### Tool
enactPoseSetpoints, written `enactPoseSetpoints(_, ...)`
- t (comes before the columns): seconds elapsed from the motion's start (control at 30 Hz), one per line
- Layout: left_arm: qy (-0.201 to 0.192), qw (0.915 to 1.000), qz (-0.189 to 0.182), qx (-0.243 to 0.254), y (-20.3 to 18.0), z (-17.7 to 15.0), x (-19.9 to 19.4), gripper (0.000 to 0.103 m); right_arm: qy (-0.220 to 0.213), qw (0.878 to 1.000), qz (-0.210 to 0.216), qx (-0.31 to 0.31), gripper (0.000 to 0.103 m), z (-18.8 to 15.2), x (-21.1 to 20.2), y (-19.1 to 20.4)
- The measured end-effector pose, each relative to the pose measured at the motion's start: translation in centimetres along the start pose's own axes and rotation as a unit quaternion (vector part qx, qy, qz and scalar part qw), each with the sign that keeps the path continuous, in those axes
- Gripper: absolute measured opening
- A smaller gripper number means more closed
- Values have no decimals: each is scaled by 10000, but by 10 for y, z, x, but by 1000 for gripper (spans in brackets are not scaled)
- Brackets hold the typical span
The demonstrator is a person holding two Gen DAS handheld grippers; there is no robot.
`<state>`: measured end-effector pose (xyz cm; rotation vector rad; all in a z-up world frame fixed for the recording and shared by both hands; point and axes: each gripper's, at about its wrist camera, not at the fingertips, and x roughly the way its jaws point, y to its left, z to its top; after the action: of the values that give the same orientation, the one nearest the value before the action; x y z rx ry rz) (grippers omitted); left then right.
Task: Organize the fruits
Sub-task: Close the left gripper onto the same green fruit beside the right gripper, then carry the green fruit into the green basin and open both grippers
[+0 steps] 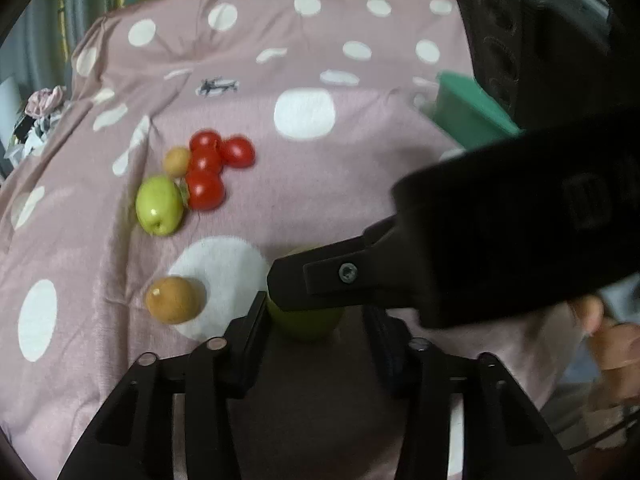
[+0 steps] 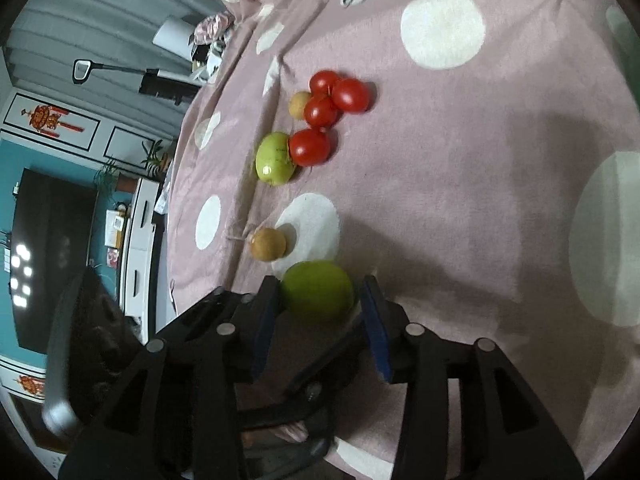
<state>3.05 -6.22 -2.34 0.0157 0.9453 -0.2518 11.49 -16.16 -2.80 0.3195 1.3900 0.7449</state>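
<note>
- Left gripper [image 1: 308,320]: jaws spread w/ a green fruit [image 1: 304,326] between them; left finger looks to touch it, right finger stands apart, so not clamped. Right gripper's finger crosses in front and hides the fruit's top.
- Right gripper [image 2: 318,294]: jaws wide, same green fruit [image 2: 318,290] sits between them on the bedspread [image 2: 460,220]; left pad about touching, right pad w/ a small gap.
- Left to right on the pink spotted bedspread [image 1: 320,184], left-wrist view: 2nd green fruit [image 1: 159,205], small brown fruit [image 1: 176,161] just behind it, bigger brown fruit [image 1: 174,300] nearer, on the edge of a white dot.
- Tomatoes [image 1: 216,160]: 4 red ones bunched, touching each other; nearest one touches the 2nd green fruit.
- Far right: green box [image 1: 468,120], blurred, partly behind the right gripper's body.
- Right-wrist view shows the same cluster: tomatoes [image 2: 324,114], 2nd green fruit [image 2: 275,159], brown fruit [image 2: 268,244] just beside the held-between one.
</note>
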Motion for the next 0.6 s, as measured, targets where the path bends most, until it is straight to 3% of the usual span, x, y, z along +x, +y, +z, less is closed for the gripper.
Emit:
enactPoseSetpoints(0.07,-9,10000,38,9,-1,-1,-2,46,27,10000,18,6,44,2,1,-1)
enactPoseSetpoints(0.13,-71,9999,-31,-111,4,-1,-4,36,-14,10000,2,22,40,3,3,-1)
enactPoseSetpoints(0.27,9,9985,-316,-452,16,1,-5,36,-43,9995,-173,-251,39,3,8,8)
enactPoseSetpoints(0.6,-317,9988,-264,-277,4,6,-27,35,-366,9988,-74,-300,39,2,-15,12)
